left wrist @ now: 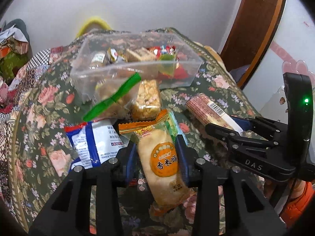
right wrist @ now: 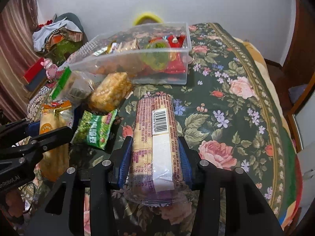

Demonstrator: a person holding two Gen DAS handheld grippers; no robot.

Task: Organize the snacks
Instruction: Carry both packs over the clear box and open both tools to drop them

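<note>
My left gripper (left wrist: 157, 147) is shut on an orange-wrapped rice cake pack (left wrist: 163, 165), which lies between its blue pads. My right gripper (right wrist: 155, 153) is shut on a long round biscuit roll (right wrist: 155, 137) with a barcode; the roll also shows in the left wrist view (left wrist: 208, 112). A clear plastic box (left wrist: 137, 66) holding several snacks stands beyond both on the floral cloth; it also shows in the right wrist view (right wrist: 137, 59). The left gripper shows at the left of the right wrist view (right wrist: 37, 133).
Loose snacks lie in front of the box: a bag with a green clip (left wrist: 112, 98), a puffed rice bar (left wrist: 146, 100), a blue and white packet (left wrist: 94, 139), a green packet (right wrist: 96, 127). Clutter (right wrist: 57, 37) sits at the far left. The floral cloth (right wrist: 236, 98) extends to the right.
</note>
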